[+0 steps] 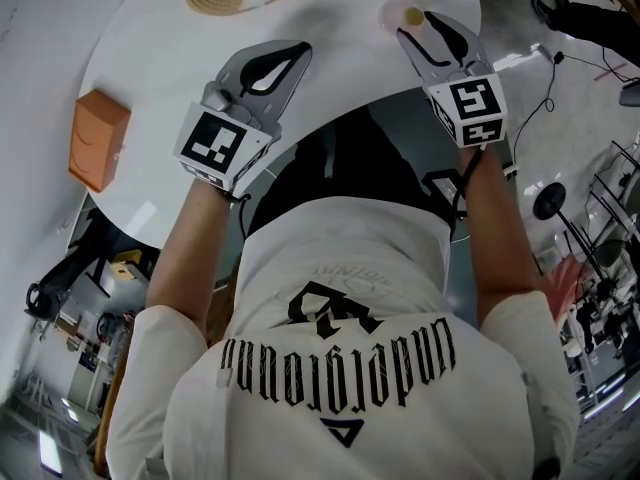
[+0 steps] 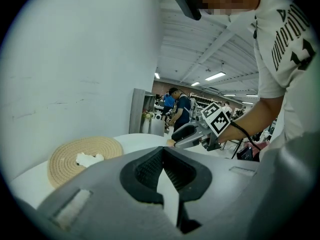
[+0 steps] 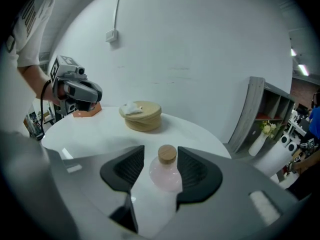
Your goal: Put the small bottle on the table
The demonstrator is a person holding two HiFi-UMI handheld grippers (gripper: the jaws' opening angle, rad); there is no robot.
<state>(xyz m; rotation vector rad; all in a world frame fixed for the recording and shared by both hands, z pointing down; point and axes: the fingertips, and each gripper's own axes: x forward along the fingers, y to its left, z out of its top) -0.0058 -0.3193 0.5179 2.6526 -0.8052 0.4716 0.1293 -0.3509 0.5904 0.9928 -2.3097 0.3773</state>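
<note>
1. Pale pink and round-bellied, the small glass bottle point(image 3: 166, 173) with its wooden stopper stands upright on the white round table point(image 3: 95, 131), lower middle of the right gripper view. In the head view it sits at the upper right, close to the table's edge.
2. The right gripper point(image 3: 161, 153) brackets it, jaws at a moderate spread, one on each side of the bottle's neck and shoulders. A strip of white tabletop shows between the bottle and the frame-left jaw. On the frame-right side the glass runs up to the dark pad, and I can't tell whether they touch.
3. Over at centre-left of the head view, the left gripper point(image 1: 298, 50) hangs above the table with its jaw tips pressed together. There's nothing between them, and only white tabletop shows through the hollow behind the tips.
4. Further out, a round woven straw mat point(image 3: 143, 118) lies at the far side of the table, top of the head view. A crumpled white scrap point(image 3: 131, 107) rests on top of it.
5. At the left rim of the table in the head view sits a small orange box point(image 1: 98, 138), well apart from the bottle.
</note>
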